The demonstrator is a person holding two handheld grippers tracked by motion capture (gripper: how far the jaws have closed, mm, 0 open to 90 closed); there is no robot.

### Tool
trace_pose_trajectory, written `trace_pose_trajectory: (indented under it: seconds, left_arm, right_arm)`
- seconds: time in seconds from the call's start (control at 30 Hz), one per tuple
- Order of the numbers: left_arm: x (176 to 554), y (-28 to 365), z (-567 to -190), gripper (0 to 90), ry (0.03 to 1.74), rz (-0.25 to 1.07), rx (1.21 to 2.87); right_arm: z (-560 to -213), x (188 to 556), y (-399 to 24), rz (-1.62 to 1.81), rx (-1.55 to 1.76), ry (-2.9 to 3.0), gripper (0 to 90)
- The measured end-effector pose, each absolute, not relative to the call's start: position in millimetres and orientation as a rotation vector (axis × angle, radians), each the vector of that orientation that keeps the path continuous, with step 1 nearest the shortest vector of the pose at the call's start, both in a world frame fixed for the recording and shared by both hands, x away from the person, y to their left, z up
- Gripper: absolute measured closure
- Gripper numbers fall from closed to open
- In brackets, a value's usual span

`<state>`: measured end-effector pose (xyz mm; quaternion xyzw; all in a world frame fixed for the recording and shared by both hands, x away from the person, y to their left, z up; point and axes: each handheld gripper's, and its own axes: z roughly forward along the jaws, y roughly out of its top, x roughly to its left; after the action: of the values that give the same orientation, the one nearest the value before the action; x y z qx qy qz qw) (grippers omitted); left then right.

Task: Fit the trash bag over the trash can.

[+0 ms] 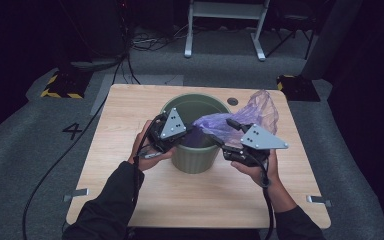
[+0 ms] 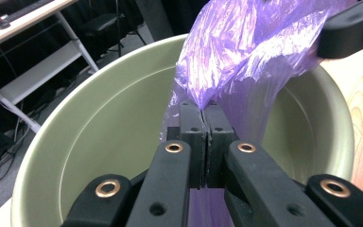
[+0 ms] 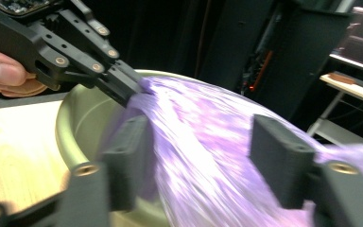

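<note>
A green round bin stands on the middle of the wooden table. A crumpled purple plastic bag hangs over its right rim and reaches into it. My left gripper is above the bin's mouth, its jaws pressed together on an edge of the bag. In the high view it sits at the bin's left rim. My right gripper stands open at the bin's right side, the bag's film running loosely between its spread jaws. The left gripper pinches the film just beyond.
The table's front half is bare wood. A dark round hole lies near the back edge. Grey carpet, cables and a white desk frame lie beyond the table. Both cables trail off toward the front.
</note>
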<state>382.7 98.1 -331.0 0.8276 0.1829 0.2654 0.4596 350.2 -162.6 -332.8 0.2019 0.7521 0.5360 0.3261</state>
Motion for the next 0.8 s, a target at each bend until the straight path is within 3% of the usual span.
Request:
trace_pose_trajectory:
  seconds: [0.27,0.5,0.53,0.67,0.8]
  left_arm:
    - [385,107,-332,88.6,0.458,0.656,2.034]
    - [388,115,-336,88.4,0.469,0.625,2.019]
    - [388,116,-336,88.3,0.472,0.625,2.019]
    - [389,119,-337,86.7,0.475,0.615,2.011]
    - [389,122,-339,79.6,0.487,0.595,2.005]
  right_arm:
    - [-346,339,-204,1.372,0.595,1.927,24.0]
    - [-359,348,-222,1.306,0.646,1.94,23.6]
    - [-361,350,-221,1.3,0.641,1.945,28.6]
    - [-365,355,-216,1.332,0.6,1.974,63.3]
    - [-360,357,-213,1.322,0.604,1.935,81.2]
